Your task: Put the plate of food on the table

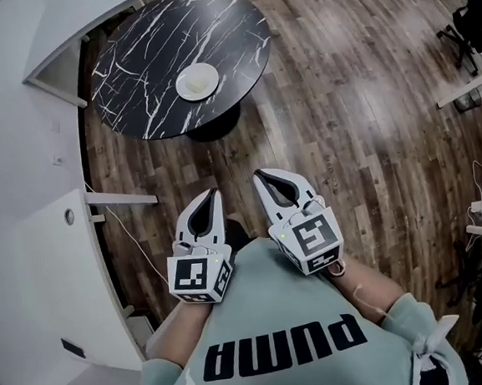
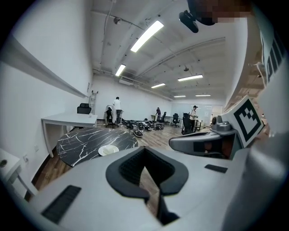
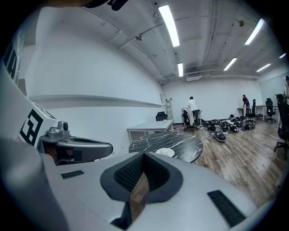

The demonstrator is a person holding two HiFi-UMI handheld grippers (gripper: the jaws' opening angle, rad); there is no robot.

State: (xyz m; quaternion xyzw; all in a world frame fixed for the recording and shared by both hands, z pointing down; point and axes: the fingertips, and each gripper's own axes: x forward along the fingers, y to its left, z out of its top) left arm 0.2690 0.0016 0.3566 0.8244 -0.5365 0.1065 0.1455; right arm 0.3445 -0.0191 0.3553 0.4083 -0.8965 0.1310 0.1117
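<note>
desk point(image 1: 147, 78) top: glossy black marble-look, white veins. floor point(image 1: 369, 118): wood planks, slight sheen. left gripper point(image 1: 213, 193), right gripper point(image 1: 260, 176): matt grey plastic.

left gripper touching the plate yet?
Apart. Head view: the left gripper hangs by the person's shirt, with bare wood floor between it and the plate on the black table.

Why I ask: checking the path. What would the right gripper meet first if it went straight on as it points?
Likely the black marble table, near its white plate. The right gripper is shut and empty, with only bare wood floor before the table; depth is unclear.
</note>
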